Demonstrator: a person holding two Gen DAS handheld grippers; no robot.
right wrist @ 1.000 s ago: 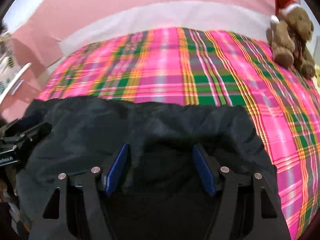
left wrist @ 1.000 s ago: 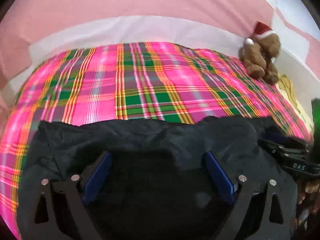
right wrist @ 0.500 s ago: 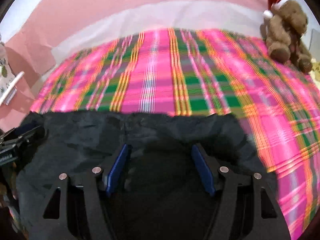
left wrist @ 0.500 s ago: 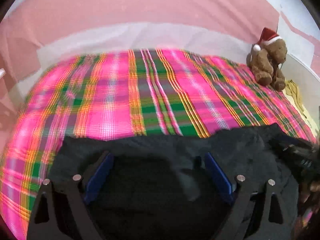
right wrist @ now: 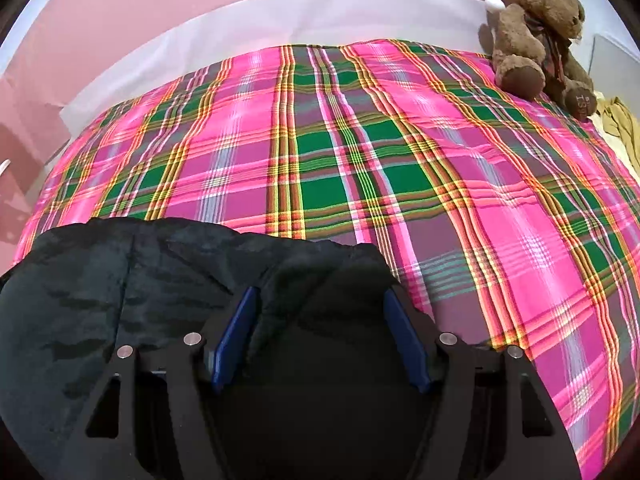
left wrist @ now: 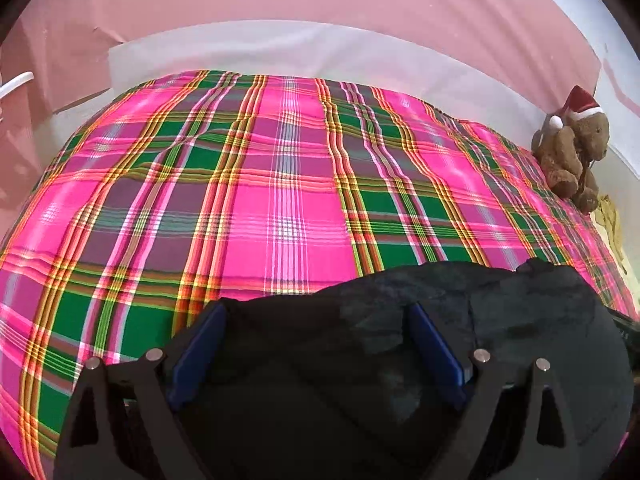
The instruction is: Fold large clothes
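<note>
I see black garment pulled nearer across plaid bed. Left tool, right tool: fingers apart, cloth bunched between; grip uncertain. Fold underway.

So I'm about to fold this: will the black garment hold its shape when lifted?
Probably not. The black garment drapes in soft wrinkles over the plaid bedspread, so it looks floppy. It bunches between each hand-held gripper's fingers, so it will likely sag.
</note>
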